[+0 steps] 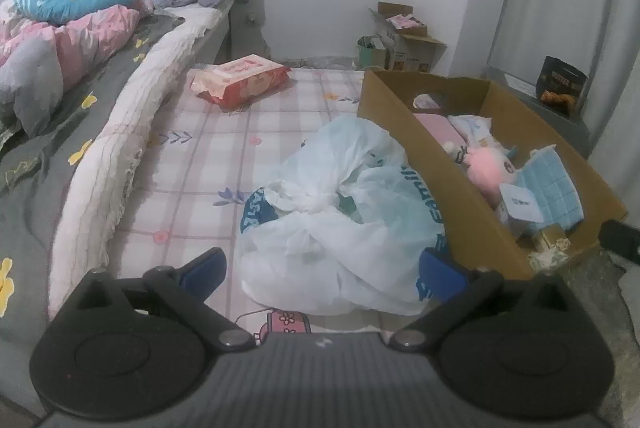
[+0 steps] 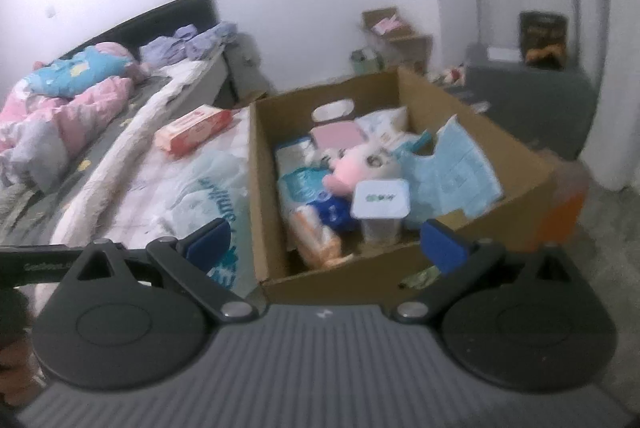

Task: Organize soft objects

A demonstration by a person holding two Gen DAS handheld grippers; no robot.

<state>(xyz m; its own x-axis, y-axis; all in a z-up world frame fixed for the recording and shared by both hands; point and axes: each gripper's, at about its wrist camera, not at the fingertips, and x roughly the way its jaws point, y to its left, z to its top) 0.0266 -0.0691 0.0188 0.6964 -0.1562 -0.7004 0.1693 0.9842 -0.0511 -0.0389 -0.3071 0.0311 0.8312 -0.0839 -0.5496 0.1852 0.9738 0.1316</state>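
A crumpled plastic bag (image 1: 340, 211) lay before the released left claw (image 1: 326, 270); the right claw (image 2: 326, 242), also released, hovered over the cardboard box (image 2: 264, 211) holding a pink plush (image 2: 344, 173).

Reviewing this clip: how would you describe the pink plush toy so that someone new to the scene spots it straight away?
Start at the open cardboard box that sits on the checked mattress beside the crumpled white plastic bag. Among the packets inside it lies the pink plush toy, next to a folded light blue cloth. It is the only fluffy pink thing in there, with a pale face and big dark eyes.
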